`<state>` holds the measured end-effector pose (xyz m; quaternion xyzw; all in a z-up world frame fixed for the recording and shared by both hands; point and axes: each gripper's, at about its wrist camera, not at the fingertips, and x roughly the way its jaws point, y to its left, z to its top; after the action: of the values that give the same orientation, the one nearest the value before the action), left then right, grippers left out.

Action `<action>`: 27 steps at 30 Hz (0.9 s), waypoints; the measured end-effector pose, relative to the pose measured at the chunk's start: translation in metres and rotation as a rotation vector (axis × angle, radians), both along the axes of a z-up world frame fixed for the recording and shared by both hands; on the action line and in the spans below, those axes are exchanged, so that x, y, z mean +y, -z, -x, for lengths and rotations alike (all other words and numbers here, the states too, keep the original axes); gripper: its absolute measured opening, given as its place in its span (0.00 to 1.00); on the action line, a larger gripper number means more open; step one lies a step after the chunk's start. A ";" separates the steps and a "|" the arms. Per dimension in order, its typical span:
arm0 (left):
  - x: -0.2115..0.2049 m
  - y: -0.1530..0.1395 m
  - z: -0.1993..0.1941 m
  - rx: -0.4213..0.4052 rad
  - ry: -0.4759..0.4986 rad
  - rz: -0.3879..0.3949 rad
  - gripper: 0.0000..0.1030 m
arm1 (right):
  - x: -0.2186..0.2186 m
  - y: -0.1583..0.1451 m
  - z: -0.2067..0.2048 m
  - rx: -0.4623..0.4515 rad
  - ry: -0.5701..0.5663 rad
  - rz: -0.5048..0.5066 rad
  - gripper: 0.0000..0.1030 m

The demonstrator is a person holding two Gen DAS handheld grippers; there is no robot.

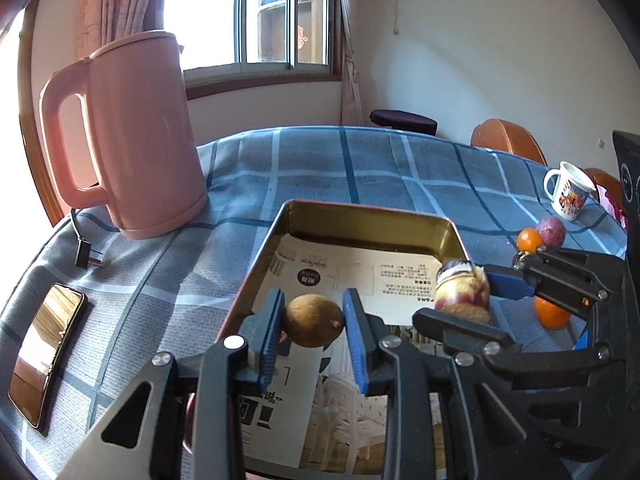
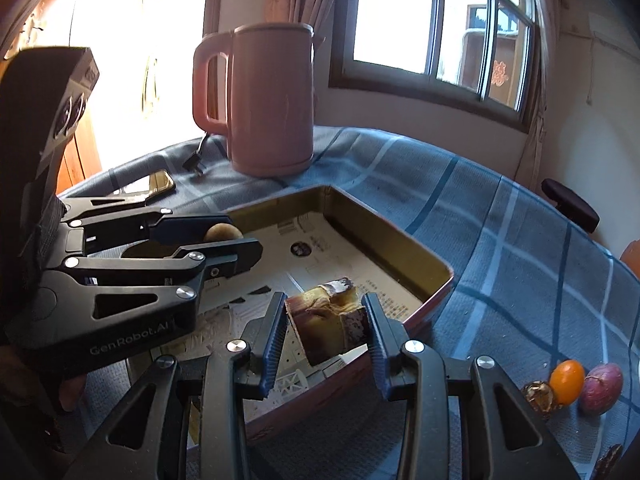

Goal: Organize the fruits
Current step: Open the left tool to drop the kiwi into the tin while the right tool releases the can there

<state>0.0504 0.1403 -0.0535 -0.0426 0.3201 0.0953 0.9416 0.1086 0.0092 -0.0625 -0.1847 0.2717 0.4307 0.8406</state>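
A brown round fruit (image 1: 314, 321) is pinched between the blue pads of my left gripper (image 1: 314, 300), above the paper-lined metal tray (image 1: 368, 216). The right wrist view shows that left gripper (image 2: 236, 238) from the side, the brown fruit (image 2: 223, 233) at its tips. My right gripper (image 2: 325, 304) is shut on a cut chunk of purple-skinned sugarcane (image 2: 326, 324) over the tray's near right corner (image 2: 436, 280). In the left wrist view the right gripper (image 1: 468, 292) and its sugarcane chunk (image 1: 464, 286) hang beside the tray's right rim.
On the blue checked cloth right of the tray lie a small orange fruit (image 2: 566, 376), a purple fruit (image 2: 601, 388), a brown shell (image 2: 538, 396) and an orange (image 1: 552, 314). A pink kettle (image 1: 132, 136), its plug (image 1: 82, 256), a phone (image 1: 44, 352) and a mug (image 1: 570, 190) stand around.
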 end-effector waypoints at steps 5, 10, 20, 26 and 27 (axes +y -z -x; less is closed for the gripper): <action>-0.003 -0.001 0.000 0.003 -0.007 -0.017 0.33 | 0.000 0.000 0.002 0.010 -0.002 -0.003 0.39; -0.001 -0.003 0.004 -0.013 -0.049 -0.031 0.48 | -0.002 -0.001 0.002 0.010 0.011 -0.010 0.41; -0.038 -0.031 0.026 -0.167 0.023 0.001 0.69 | -0.061 -0.017 0.017 -0.057 0.146 -0.077 0.63; -0.085 -0.034 0.017 -0.171 0.145 0.007 0.73 | -0.137 -0.026 0.018 -0.101 0.336 -0.108 0.64; -0.093 -0.033 0.014 -0.165 0.165 0.007 0.73 | -0.150 -0.026 0.017 -0.100 0.371 -0.112 0.64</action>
<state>0.0360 0.0473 -0.0209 -0.0272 0.2444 0.0123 0.9692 0.0916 -0.1404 -0.0363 -0.1057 0.2346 0.2731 0.9269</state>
